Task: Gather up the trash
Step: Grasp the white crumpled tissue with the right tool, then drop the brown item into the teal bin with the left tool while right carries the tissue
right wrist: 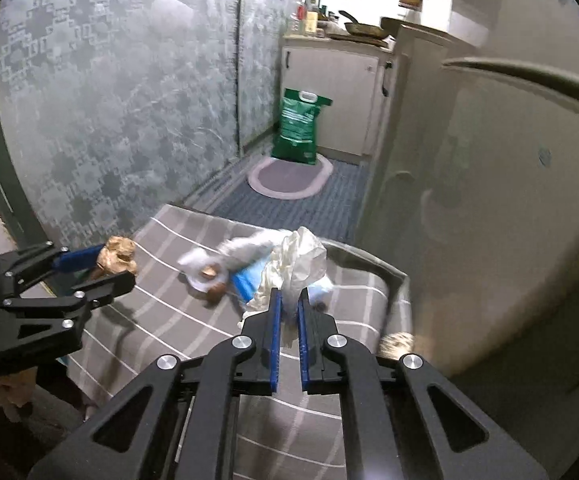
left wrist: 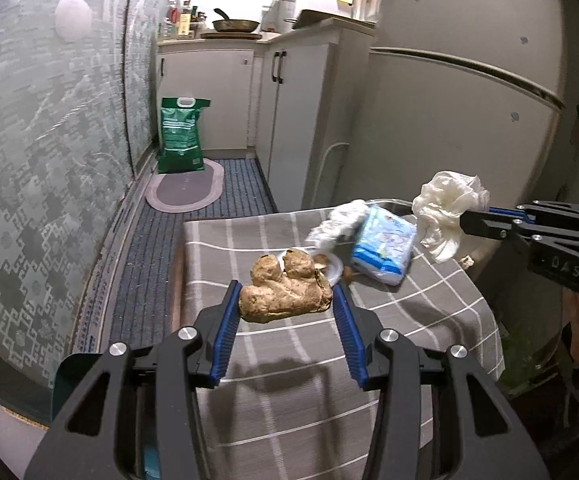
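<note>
1. Nearest the lens, the left tongs (left wrist: 285, 300) were clamped on a knobbly tan lump of crumpled brown paper (left wrist: 285, 290), their blue ribbed pads (left wrist: 225, 332) pressing its two ends. The grip was across the lump's long side, probably because that gave the pads the broadest hold. The lump hung clear above the cloth, so it seemed to be on its way off the desk.
2. The right tongs (right wrist: 288, 304) were drawn nearly together on a crumpled wad of white tissue or thin plastic (right wrist: 299, 256). The soft wad squashed flat between the pads, which explains how narrow the gap was. It billowed out past the tips and was also raised off the surface.
3. Each hand carried one piece, a sensible way to clear two bits of trash in a single trip.
4. More rubbish remained on the desk (left wrist: 273, 420), which was draped in a grey cloth with white grid lines: a blue and white soft pack of tissues (left wrist: 383, 248), a second scrunched whitish wad (left wrist: 339, 224) just beside it, and a small white round dish or lid (left wrist: 333, 270) with brownish scraps touching it.
5. No bin showed in either view, so where the held pieces would go could not be told.
6. Farther out, a green sack with a white handle (left wrist: 181, 136) stood on the floor by an oval mat (left wrist: 187, 188), and a frying pan (left wrist: 235, 24) sat on the far kitchen counter.
</note>
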